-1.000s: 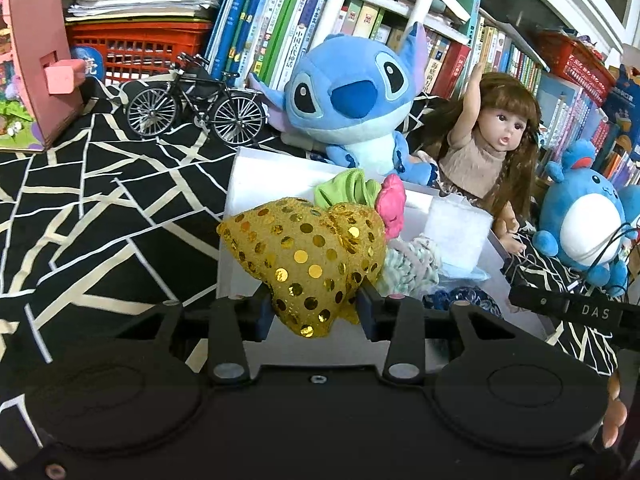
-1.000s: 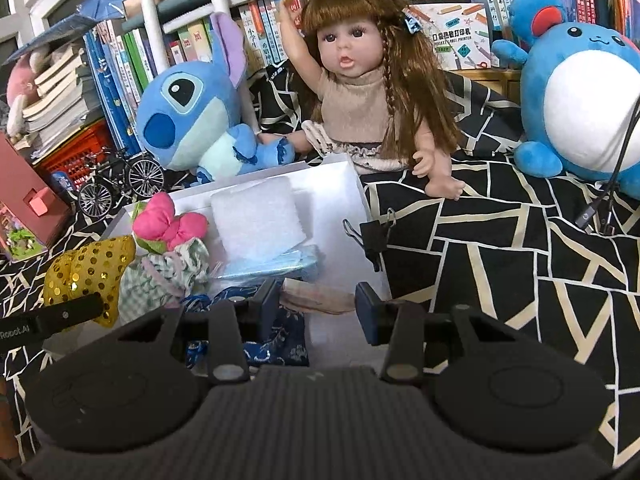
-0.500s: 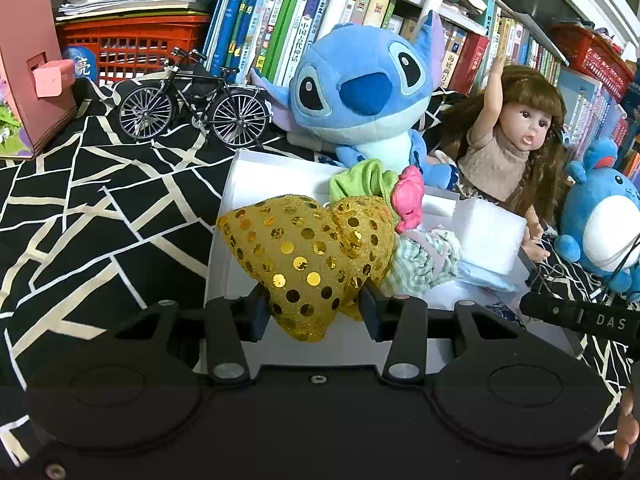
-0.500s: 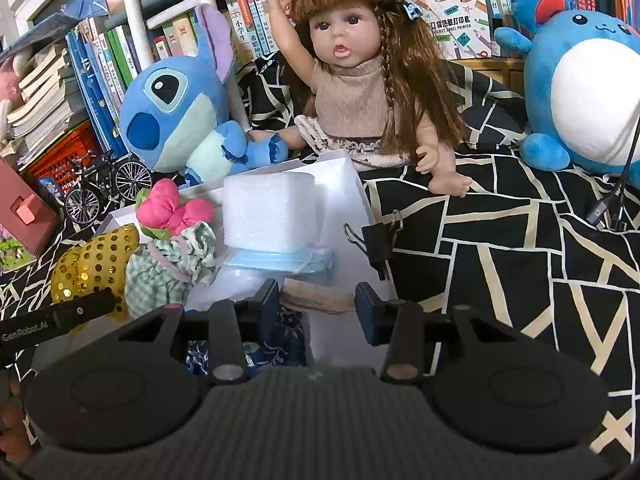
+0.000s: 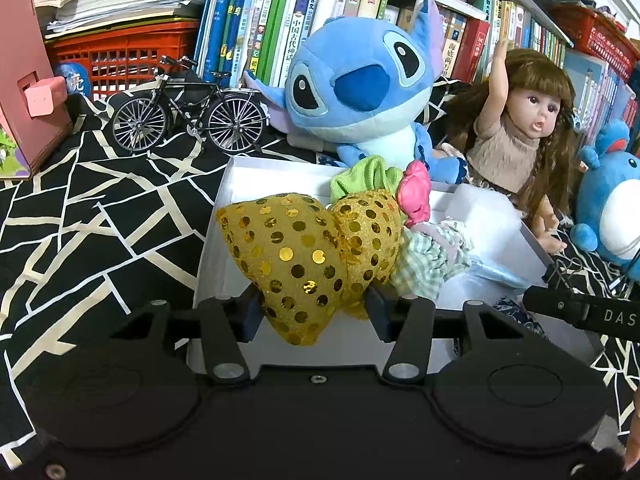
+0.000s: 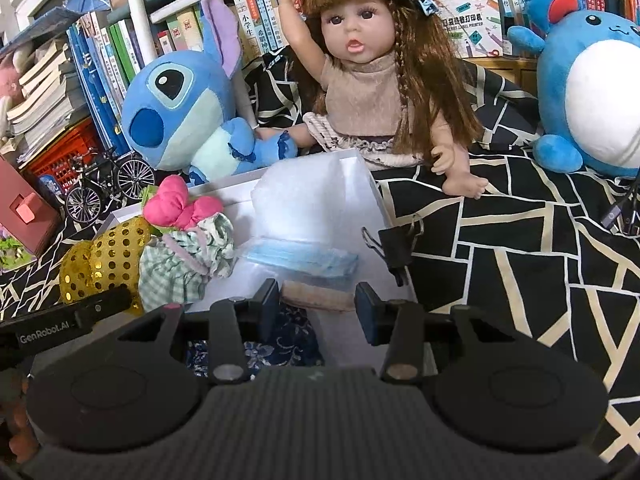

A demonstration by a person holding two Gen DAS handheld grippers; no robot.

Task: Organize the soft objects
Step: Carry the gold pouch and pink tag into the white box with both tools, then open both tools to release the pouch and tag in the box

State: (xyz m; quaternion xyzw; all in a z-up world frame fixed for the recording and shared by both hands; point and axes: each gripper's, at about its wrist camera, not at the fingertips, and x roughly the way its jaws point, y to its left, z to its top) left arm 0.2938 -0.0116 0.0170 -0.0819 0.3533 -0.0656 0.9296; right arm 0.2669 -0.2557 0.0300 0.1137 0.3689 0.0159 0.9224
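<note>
Left tool (image 5: 312, 312) has just been opening its jaws, the gold sequin pouch (image 5: 304, 248) still between them but barely gripped, low over the white box (image 5: 256, 176): probably a release beside the gingham bundle (image 5: 432, 256) just right. Right tool (image 6: 316, 304) waits unclenched, empty.

we see the gold sequinned pouch (image 5: 296, 256) bulging out over the near left part of the white box (image 5: 256, 176), its lower end hanging between the left tool's fingers. touching its right side sits a green-checked cloth bundle (image 6: 184, 256) topped with a pink bow (image 6: 176, 208); a green cloth (image 5: 360, 178) shows behind them. deeper in the box stands a white foam block (image 6: 304, 196), with a pack of blue face masks (image 6: 304, 258) lying flat before it. a blue floral cloth (image 6: 288, 340) lies at the near edge.
</note>
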